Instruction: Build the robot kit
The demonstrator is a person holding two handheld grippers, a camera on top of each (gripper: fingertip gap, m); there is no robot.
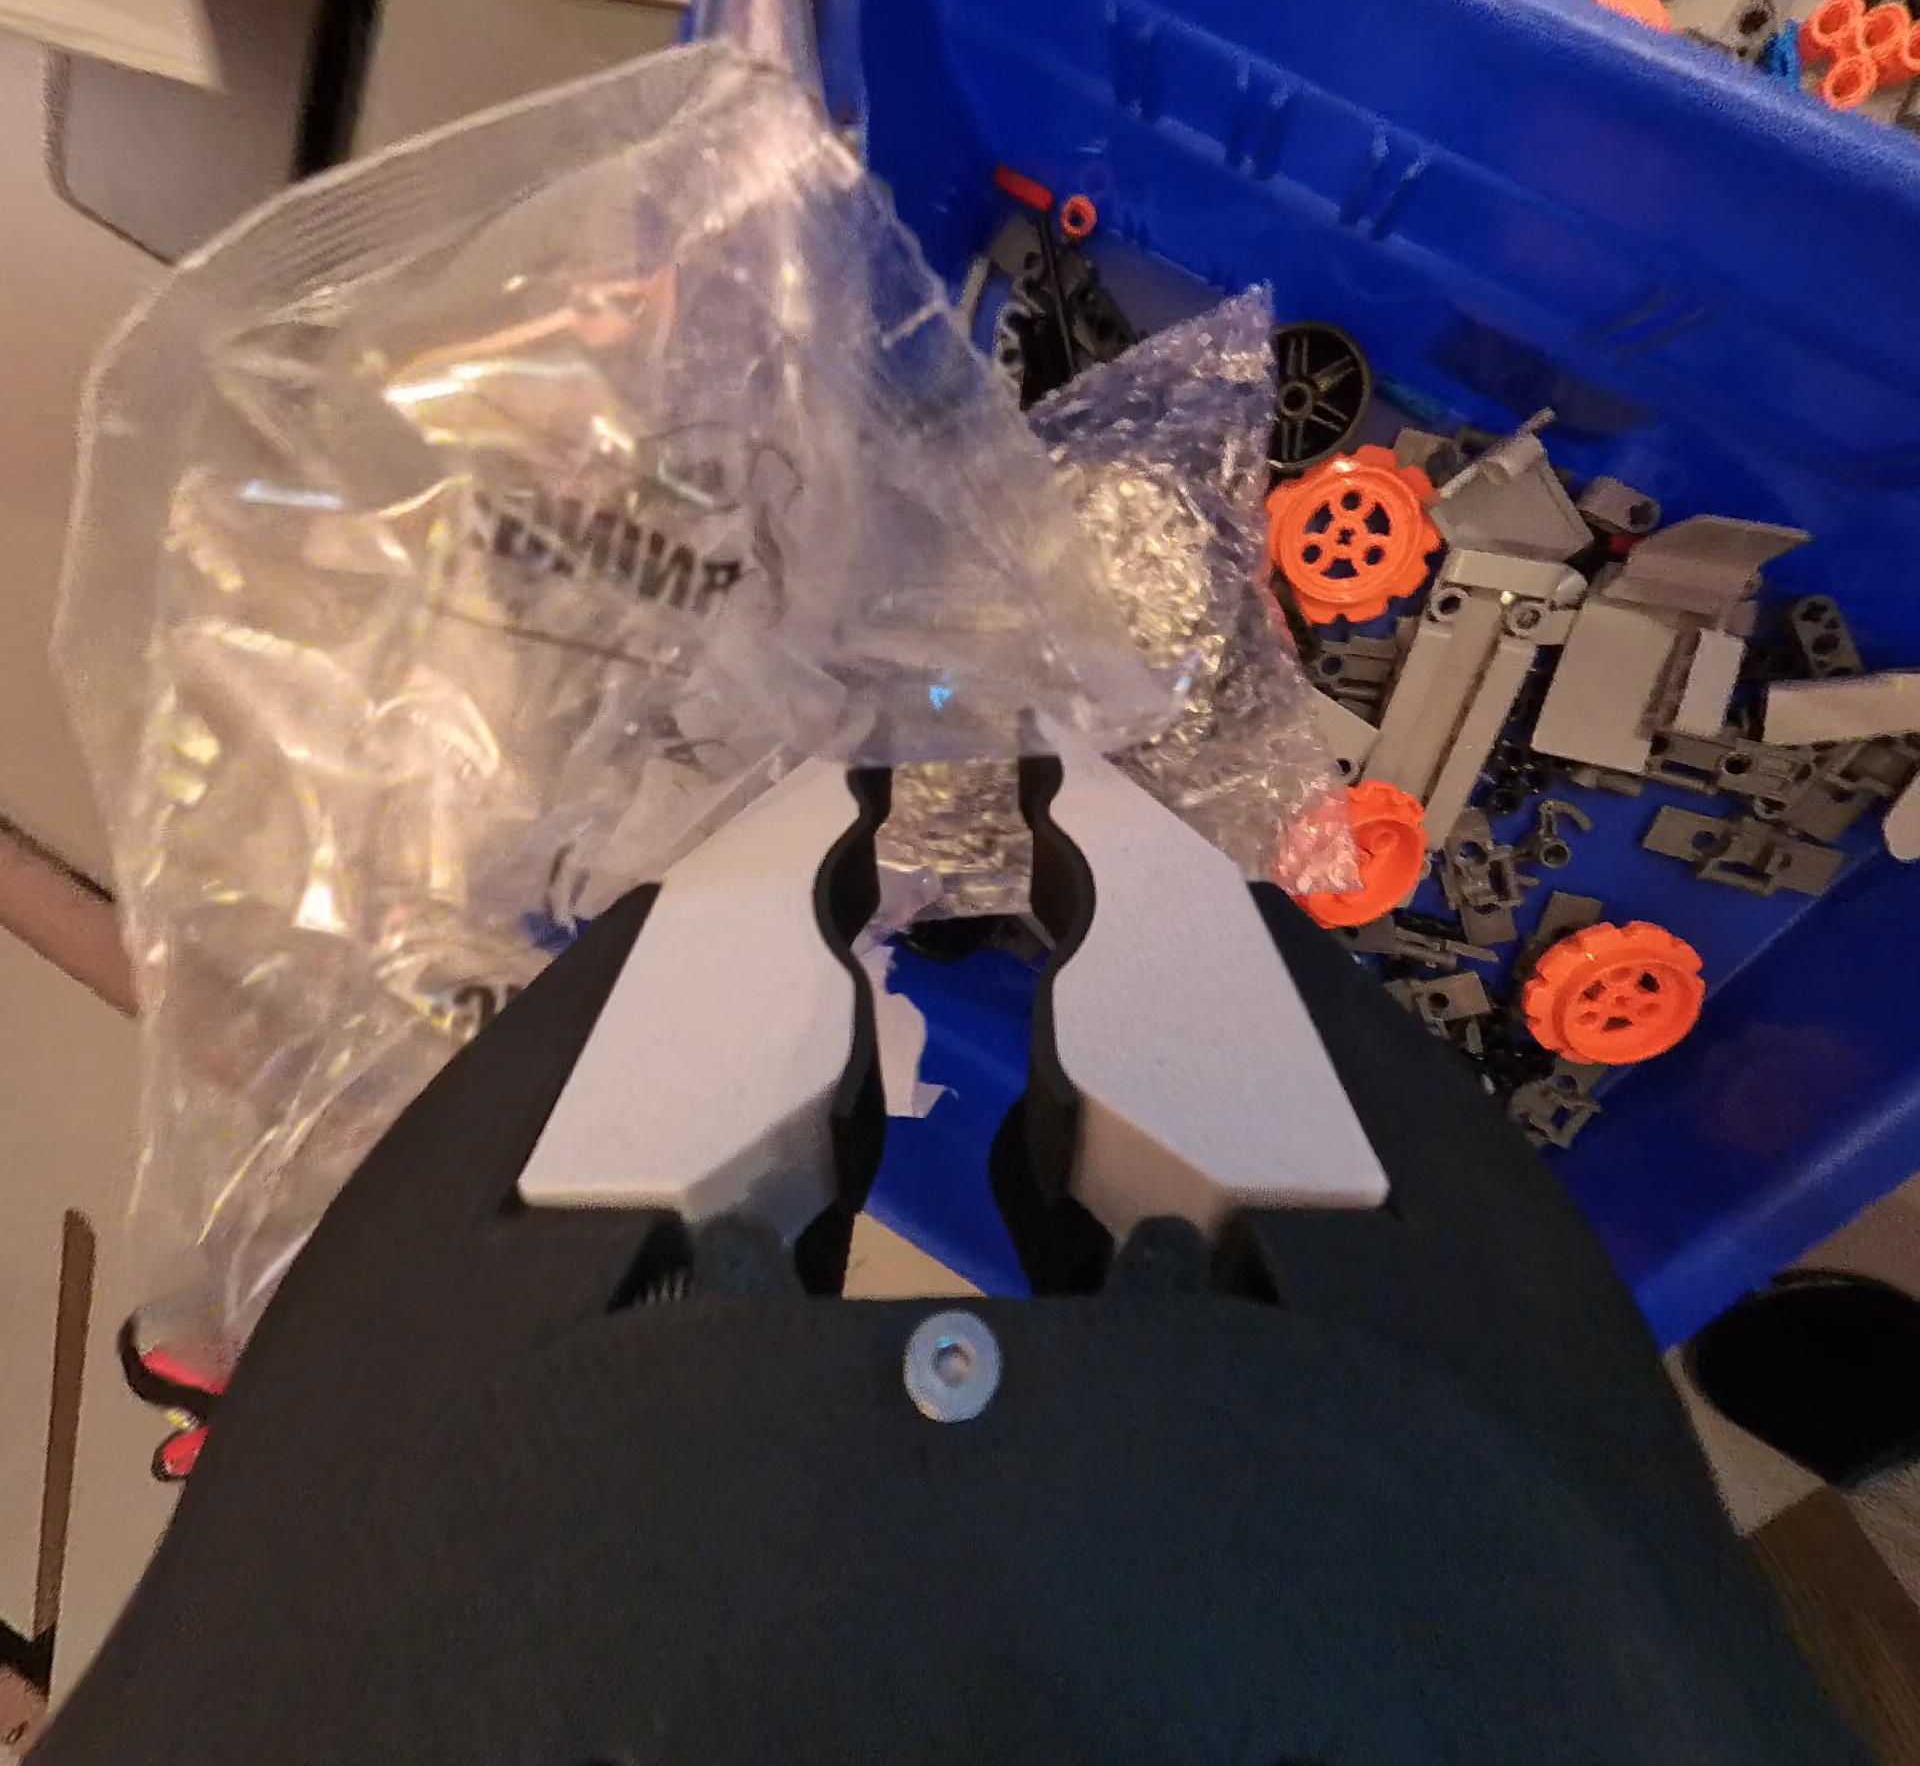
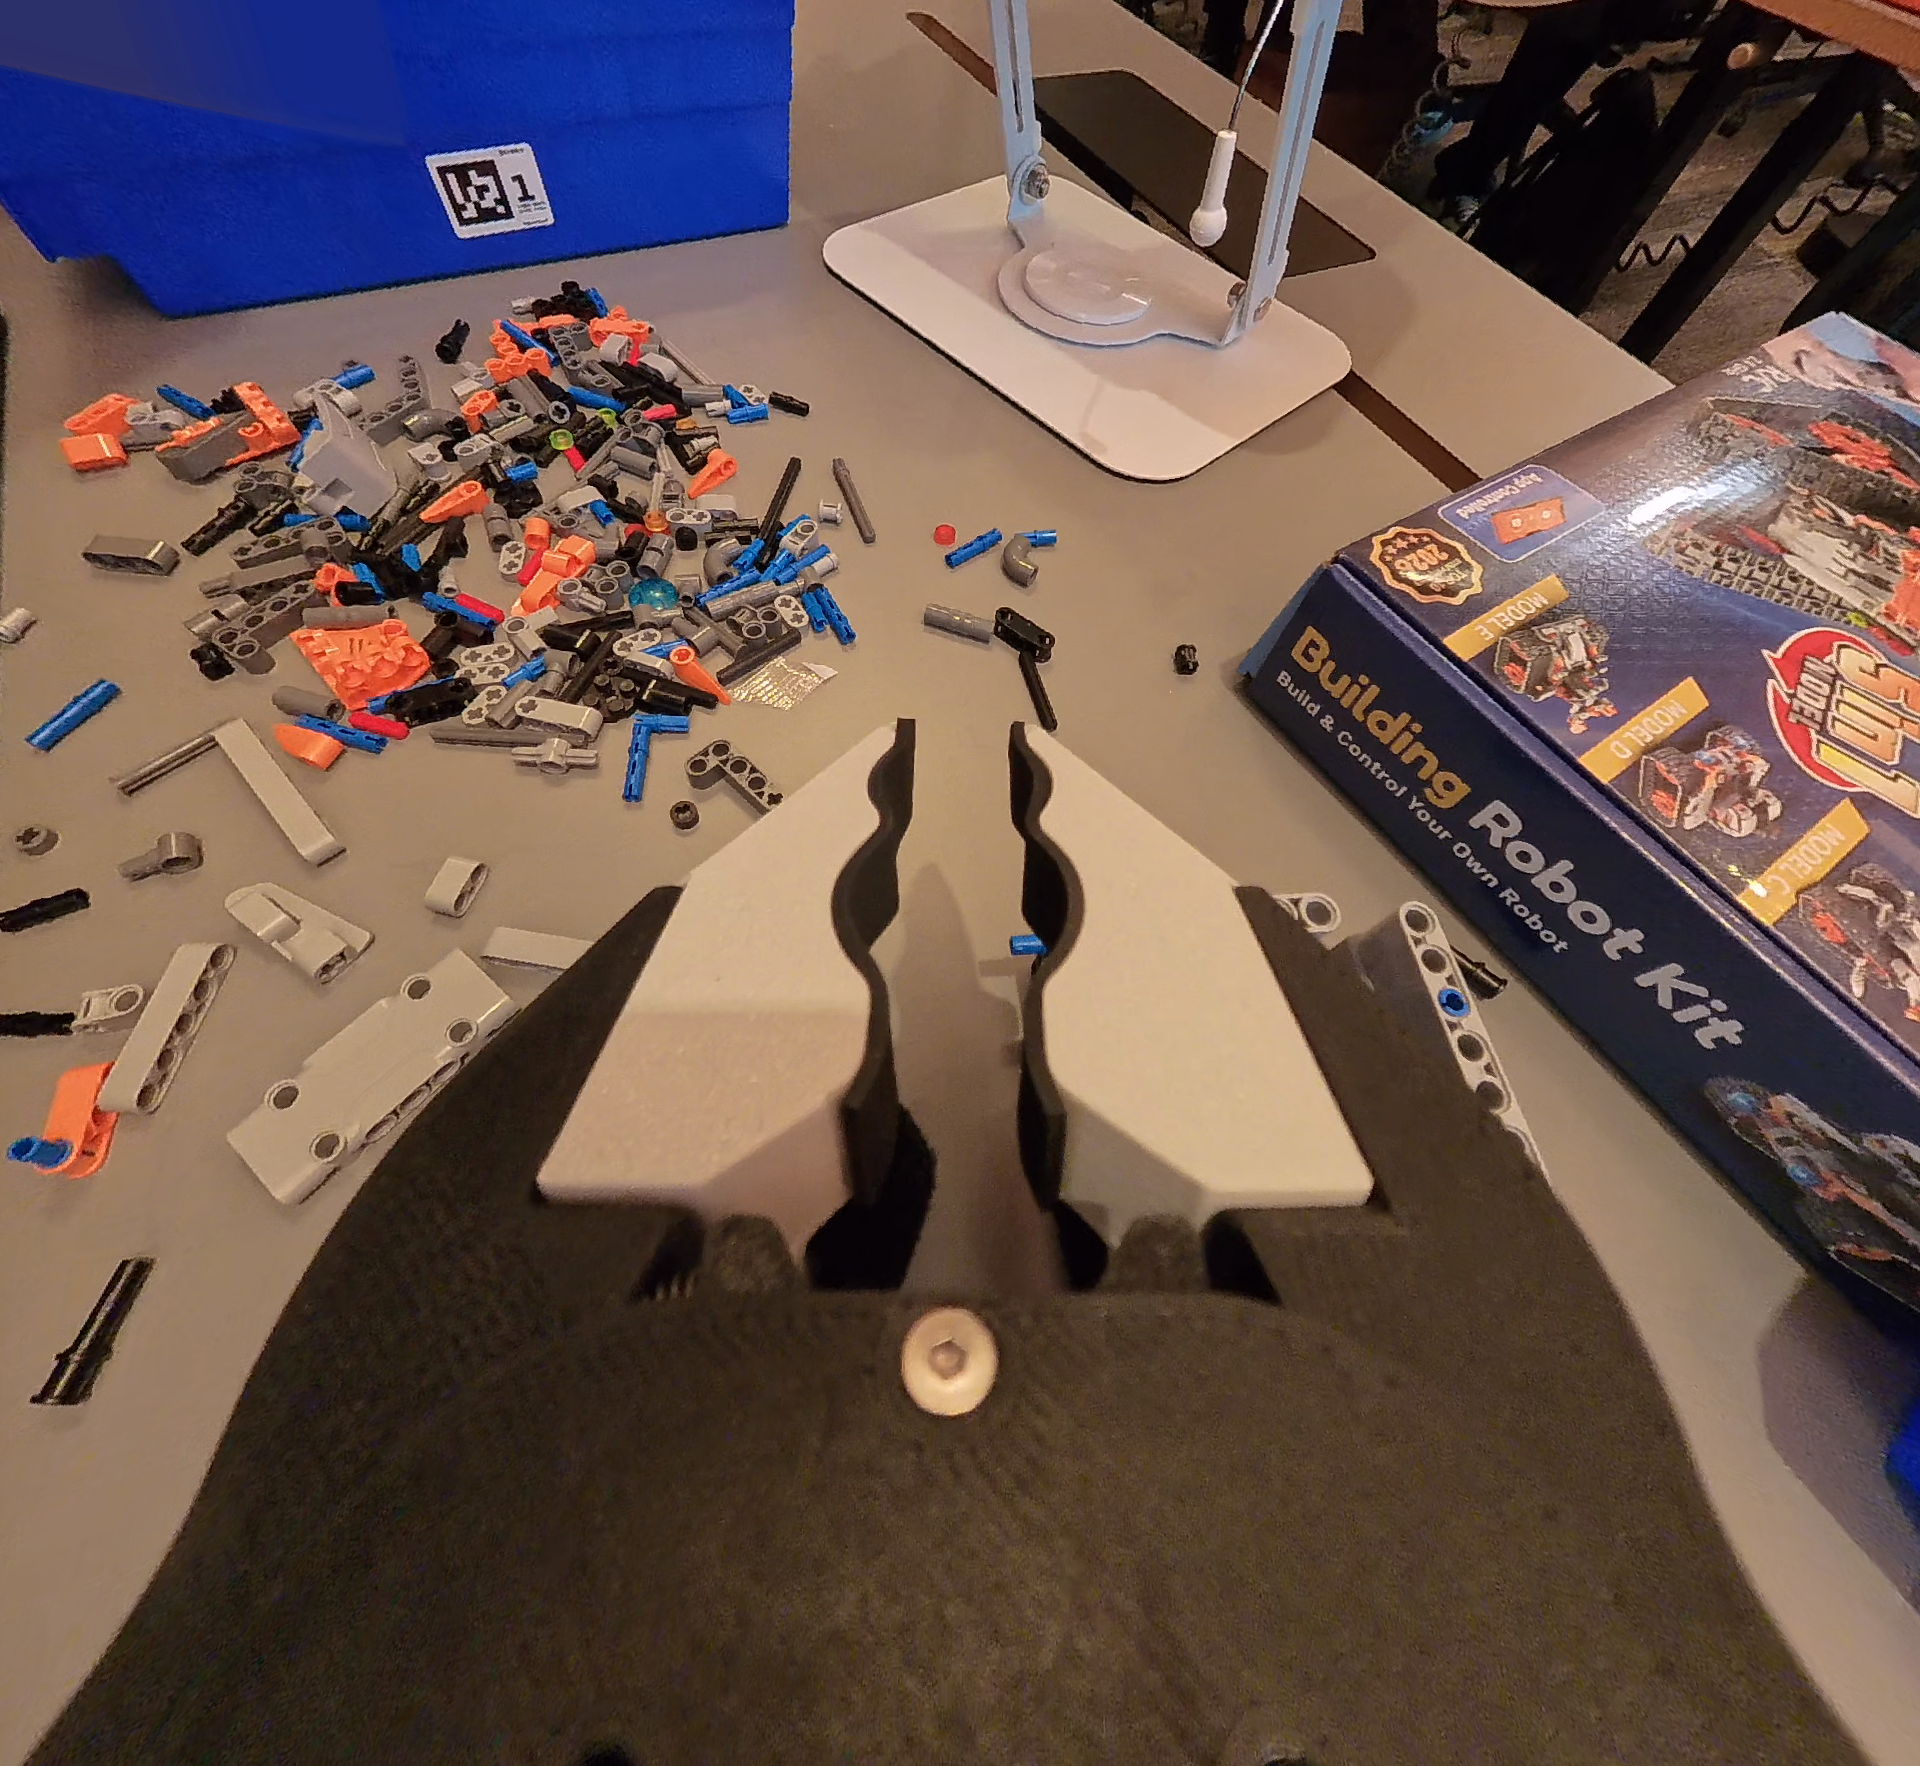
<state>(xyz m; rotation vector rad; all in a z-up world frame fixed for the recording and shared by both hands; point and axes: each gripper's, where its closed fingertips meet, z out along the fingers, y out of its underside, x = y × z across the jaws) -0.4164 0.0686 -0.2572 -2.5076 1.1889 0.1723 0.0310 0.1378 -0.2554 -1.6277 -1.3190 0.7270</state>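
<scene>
My left gripper (image 1: 954, 776) is shut on a crumpled clear plastic bag (image 1: 499, 490) and holds it up over the near edge of a blue bin (image 1: 1351, 158). The bag spreads up and to the left. The bin holds orange wheels (image 1: 1351, 537), a black wheel (image 1: 1320, 391) and grey panels (image 1: 1621, 667). My right gripper (image 2: 961, 729) is open and empty, low over the grey table (image 2: 1195, 573). A pile of small orange, blue, grey and black building parts (image 2: 499, 553) lies ahead to its left. A black connector with an axle (image 2: 1023, 646) lies just past its fingertips.
The blue bin (image 2: 582, 75) stands at the table's back left with a square marker sticker. A white lamp base (image 2: 1091, 324) stands behind the middle. A blue printed kit box (image 2: 1662, 729) lies at the right. Grey beams (image 2: 364, 1072) lie at the near left. The grippers' ends are close to 45 cm from one another.
</scene>
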